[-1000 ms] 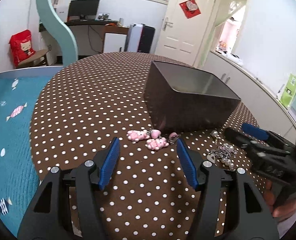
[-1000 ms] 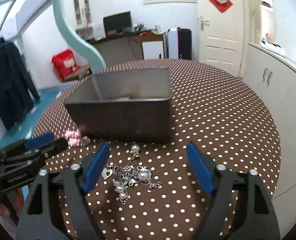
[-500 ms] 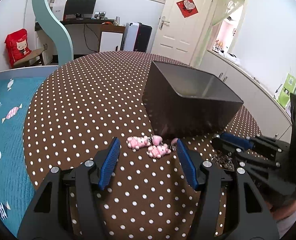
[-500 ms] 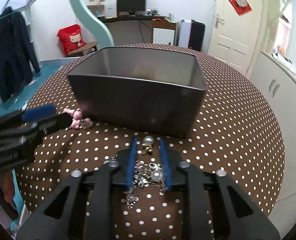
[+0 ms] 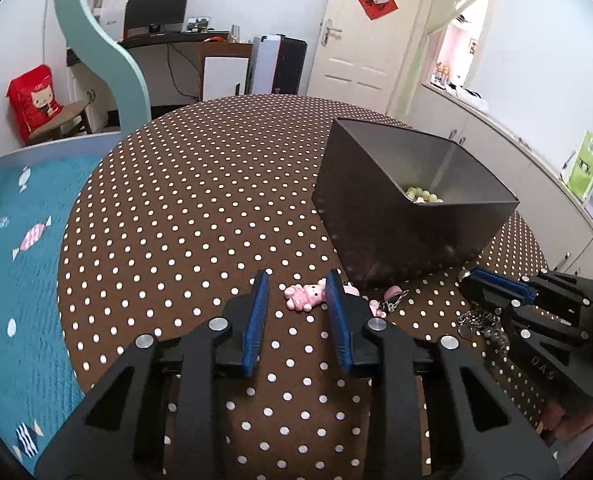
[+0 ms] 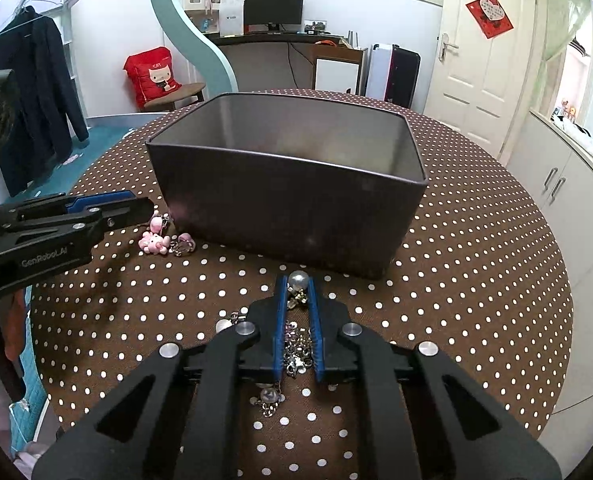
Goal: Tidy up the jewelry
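A pink bear charm (image 5: 304, 296) lies on the dotted tablecloth in front of a dark grey box (image 5: 396, 248). My left gripper (image 5: 297, 276) straddles it, jaws closing; the right pad touches the charm, the left pad stands apart. More pink charms (image 5: 392, 291) lie beside the box corner. Pale green beads (image 5: 422, 195) rest inside the box. In the right wrist view my right gripper (image 6: 296, 282) is closing on a tangle of silver chain with pearls (image 6: 296, 344), pads pressing on it, a large pearl (image 6: 298, 280) at the tips. The left gripper (image 6: 144, 204) reaches the pink charm (image 6: 152, 242).
The round table (image 5: 196, 200) has a brown cloth with white dots; its edge runs close behind both grippers. The box (image 6: 288, 208) stands just beyond both fingertips. White cabinets (image 6: 556, 184) line the right, a blue mat (image 5: 16, 240) the left.
My left gripper slid toward the pink charm and its jaws narrowed around it. My right gripper went from wide open to shut on the silver chain.
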A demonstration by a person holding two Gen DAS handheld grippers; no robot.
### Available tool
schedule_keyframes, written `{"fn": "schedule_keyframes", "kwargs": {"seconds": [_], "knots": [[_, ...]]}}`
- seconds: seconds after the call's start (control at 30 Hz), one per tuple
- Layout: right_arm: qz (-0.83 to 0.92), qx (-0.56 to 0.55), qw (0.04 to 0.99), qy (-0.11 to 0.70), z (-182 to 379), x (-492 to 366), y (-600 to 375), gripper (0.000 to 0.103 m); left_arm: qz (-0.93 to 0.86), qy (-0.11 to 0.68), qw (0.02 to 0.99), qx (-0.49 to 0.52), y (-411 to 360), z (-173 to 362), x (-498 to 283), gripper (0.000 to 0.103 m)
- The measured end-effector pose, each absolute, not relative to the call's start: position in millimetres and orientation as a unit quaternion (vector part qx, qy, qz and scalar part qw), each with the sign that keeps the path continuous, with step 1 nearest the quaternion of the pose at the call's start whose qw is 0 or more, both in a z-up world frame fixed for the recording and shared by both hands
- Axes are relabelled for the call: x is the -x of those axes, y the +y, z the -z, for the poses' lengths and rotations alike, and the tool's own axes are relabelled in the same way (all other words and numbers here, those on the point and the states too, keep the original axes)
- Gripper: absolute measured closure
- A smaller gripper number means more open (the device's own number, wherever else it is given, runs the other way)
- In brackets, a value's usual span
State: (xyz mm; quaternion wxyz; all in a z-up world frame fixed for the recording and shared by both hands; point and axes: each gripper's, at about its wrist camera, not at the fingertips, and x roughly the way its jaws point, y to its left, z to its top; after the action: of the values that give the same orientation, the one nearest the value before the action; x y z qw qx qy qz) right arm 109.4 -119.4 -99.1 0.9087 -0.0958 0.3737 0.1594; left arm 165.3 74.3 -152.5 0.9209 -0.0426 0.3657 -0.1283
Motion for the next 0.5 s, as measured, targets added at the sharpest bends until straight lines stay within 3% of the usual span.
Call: {"fn": "schedule_keyframes", "kwargs": {"seconds": [0.03,0.23,0.3,0.5], "knots": [[-0.16,0.095,0.909,0.374,99,-109,-120,0.093,0.134,0.365,0.92,0.041,74,153,-165,0.082],[-0.167,0.084,0.908,0.375,98,-109,-121,0.093,0.13,0.362,0.922,0.048,73,154,-165,0.083],[-0.168,0.084,0.908,0.374,97,-108,-120,0.094,0.123,0.361,0.923,0.05,73,154,-161,0.103],[-0.162,0.082,0.911,0.37,96,-108,-124,0.094,0.112,0.366,0.923,0.05,75,156,-154,0.102]]}}
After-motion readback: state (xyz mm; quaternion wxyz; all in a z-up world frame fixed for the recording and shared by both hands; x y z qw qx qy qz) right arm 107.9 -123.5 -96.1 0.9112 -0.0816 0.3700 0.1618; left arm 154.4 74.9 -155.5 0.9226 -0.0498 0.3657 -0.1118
